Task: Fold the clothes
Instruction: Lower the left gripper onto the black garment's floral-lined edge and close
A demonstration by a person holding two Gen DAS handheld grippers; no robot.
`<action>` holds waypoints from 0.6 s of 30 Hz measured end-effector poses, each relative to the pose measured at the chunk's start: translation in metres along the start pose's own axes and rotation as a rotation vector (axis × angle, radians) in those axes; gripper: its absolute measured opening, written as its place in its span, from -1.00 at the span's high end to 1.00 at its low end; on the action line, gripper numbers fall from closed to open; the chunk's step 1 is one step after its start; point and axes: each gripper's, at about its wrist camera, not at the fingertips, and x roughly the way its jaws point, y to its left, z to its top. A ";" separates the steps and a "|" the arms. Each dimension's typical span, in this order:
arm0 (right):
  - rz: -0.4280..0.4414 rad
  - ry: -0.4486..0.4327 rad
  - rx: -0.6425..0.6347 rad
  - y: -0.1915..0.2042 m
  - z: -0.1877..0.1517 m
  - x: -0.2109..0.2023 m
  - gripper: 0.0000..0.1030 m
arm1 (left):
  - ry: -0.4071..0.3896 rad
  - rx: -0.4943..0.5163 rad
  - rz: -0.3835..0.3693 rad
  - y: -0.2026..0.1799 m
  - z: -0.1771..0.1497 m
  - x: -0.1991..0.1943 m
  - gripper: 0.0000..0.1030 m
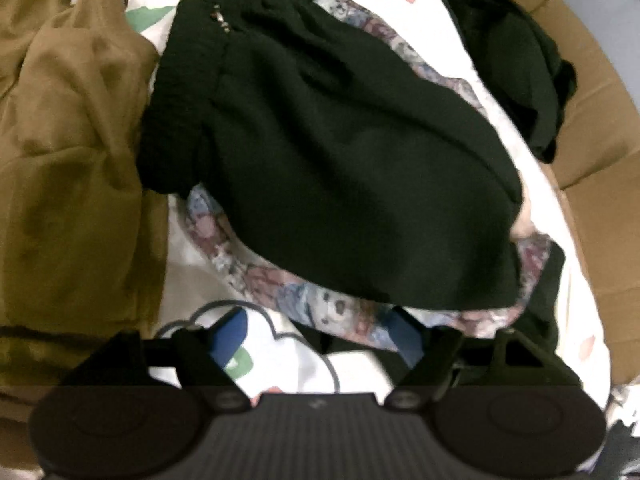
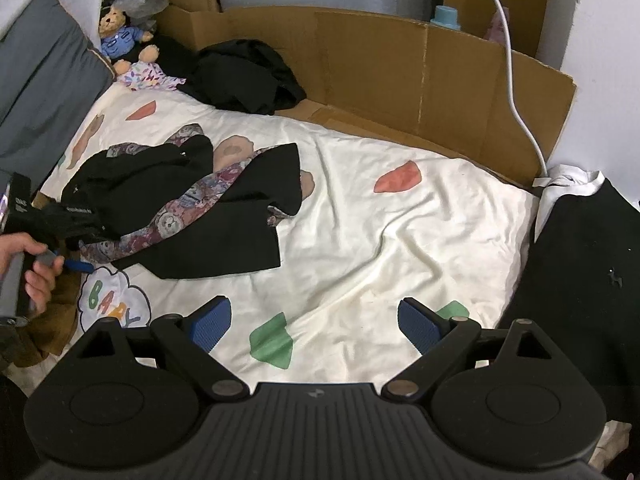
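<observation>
Partly hidden beneath the black garment [image 1: 340, 168], the left claw [image 1: 316, 336] gapes; the right claw [image 2: 316, 324] hovers spread, empty.

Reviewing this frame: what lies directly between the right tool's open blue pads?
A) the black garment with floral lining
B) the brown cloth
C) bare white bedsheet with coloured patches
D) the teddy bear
C: in the right wrist view the right tool stands open over the white bedsheet, holding nothing; the black garment with floral lining lies farther off, by the left tool.
</observation>
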 end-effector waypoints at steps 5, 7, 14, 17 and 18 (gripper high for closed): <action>0.004 0.006 0.007 -0.006 -0.002 0.001 -0.75 | 0.005 -0.003 0.023 -0.002 0.000 0.014 -0.03; 0.005 0.008 0.010 -0.008 -0.003 0.001 -0.68 | -0.009 0.005 0.028 -0.005 0.001 0.010 0.31; 0.008 -0.017 0.023 -0.015 -0.001 -0.006 -0.57 | -0.079 0.070 0.006 -0.019 0.007 -0.030 0.79; 0.016 -0.033 0.019 -0.014 -0.001 -0.013 -0.57 | -0.143 0.151 0.007 -0.029 0.005 -0.055 0.82; 0.019 -0.038 0.015 -0.014 -0.001 -0.015 -0.57 | -0.158 0.175 -0.002 -0.034 0.004 -0.064 0.83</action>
